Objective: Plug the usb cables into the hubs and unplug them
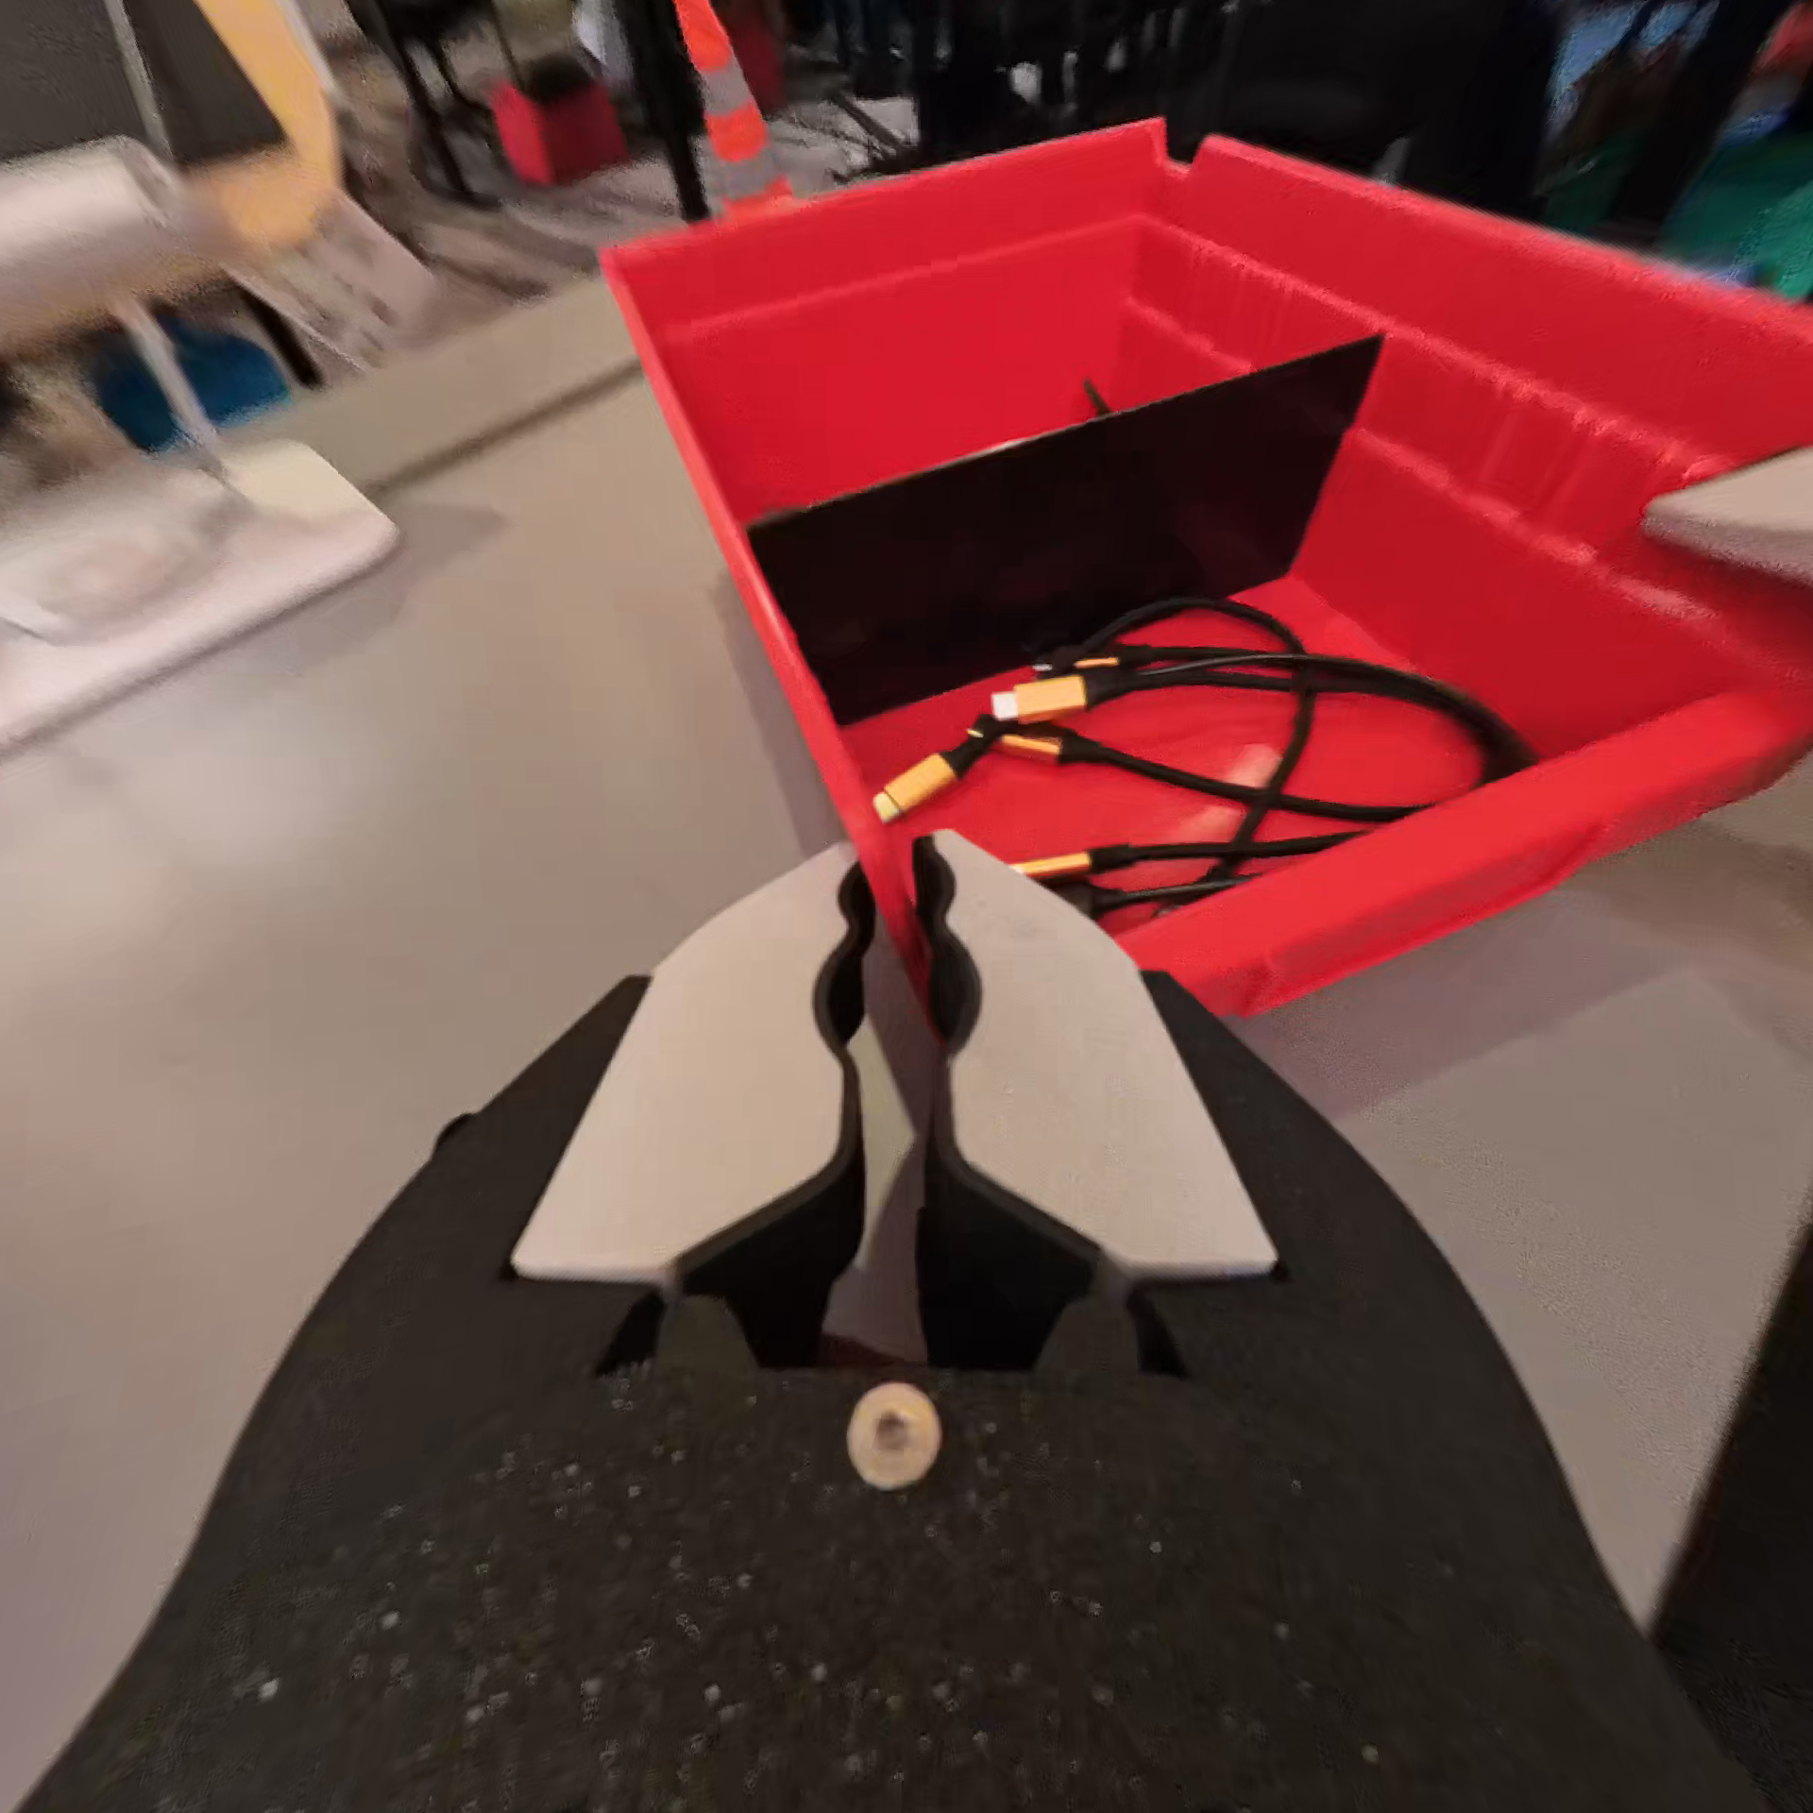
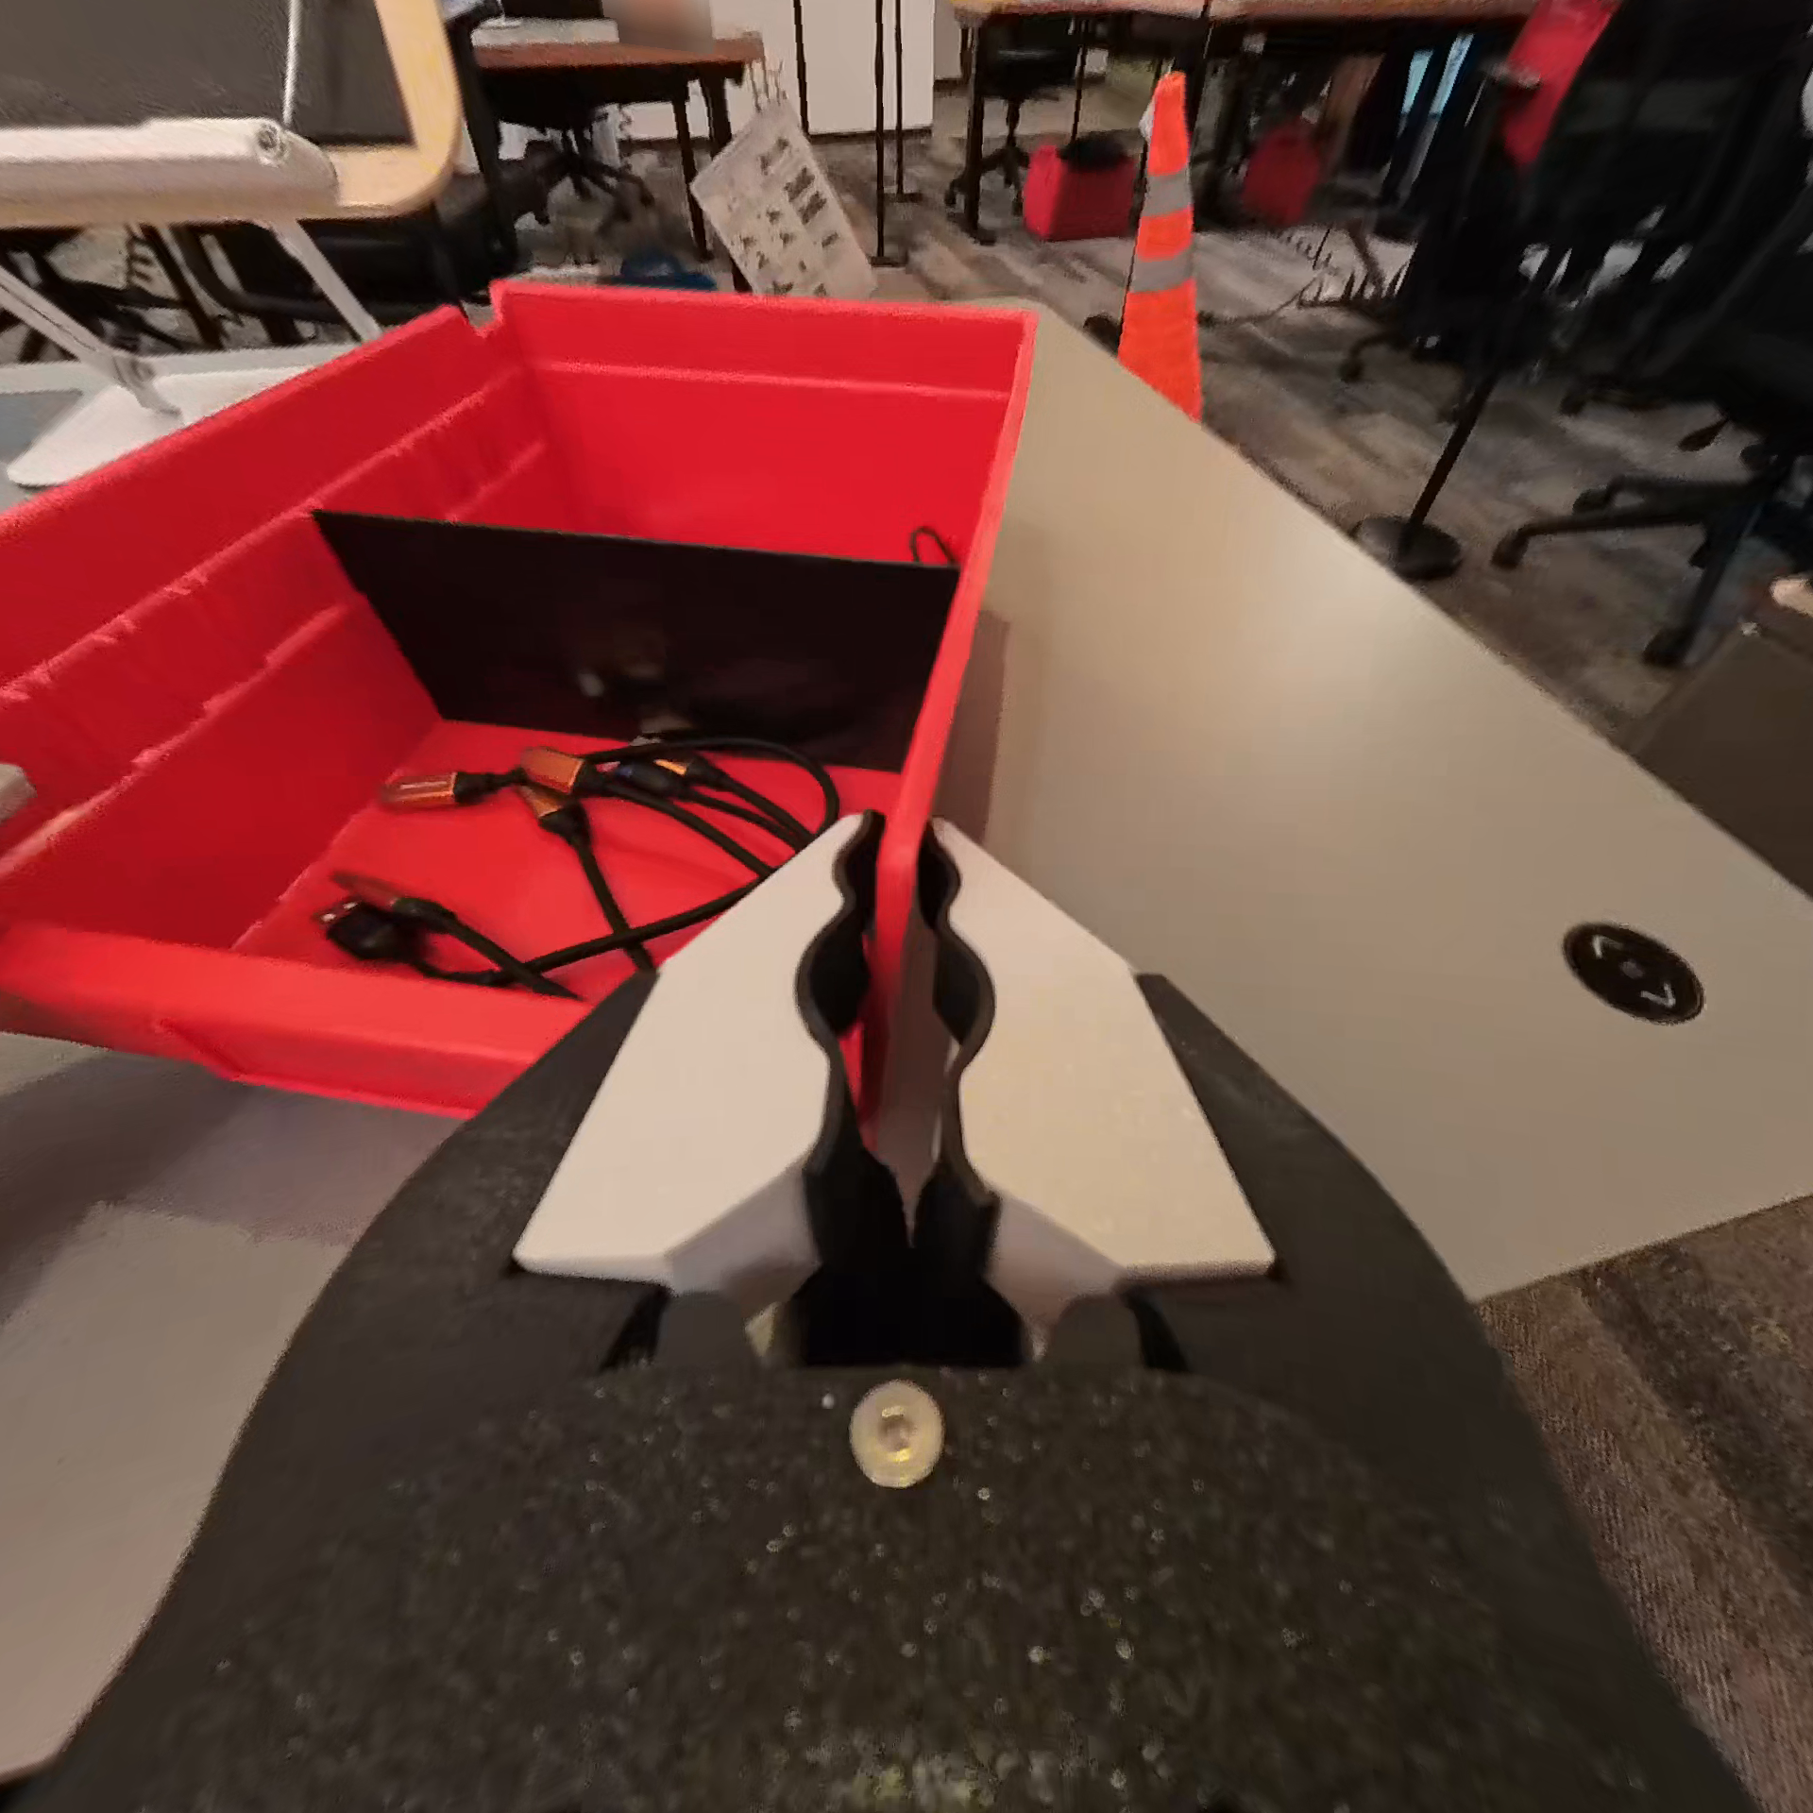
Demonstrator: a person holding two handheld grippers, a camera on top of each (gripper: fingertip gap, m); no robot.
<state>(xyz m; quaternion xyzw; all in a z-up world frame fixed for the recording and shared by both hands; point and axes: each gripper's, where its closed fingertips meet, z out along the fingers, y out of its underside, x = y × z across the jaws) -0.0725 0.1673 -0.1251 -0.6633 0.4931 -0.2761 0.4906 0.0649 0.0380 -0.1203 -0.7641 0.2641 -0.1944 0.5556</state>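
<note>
Grey bench (image 2: 1275,746) in cluttered office, orange cone (image 2: 1165,255) beyond far edge. Left gripper (image 1: 893,863) pinching red bin (image 1: 981,294) at near-left corner wall; right gripper (image 2: 901,834) clamping near-right wall. Black cables (image 1: 1226,746) inside, before black divider (image 1: 1060,520).

Red bin (image 1: 1275,912), black divider (image 1: 1060,530) upright, holds tangled cables (image 1: 1226,746).

Bin (image 2: 765,432) on worktop (image 2: 1275,785), split crosswise by divider (image 2: 638,638); cables (image 2: 608,834) in near compartment. Left tongs (image 1: 893,863) at bin's left wall, right tongs (image 2: 898,834) at its right. Cone (image 2: 1163,245) on floor behind.
</note>
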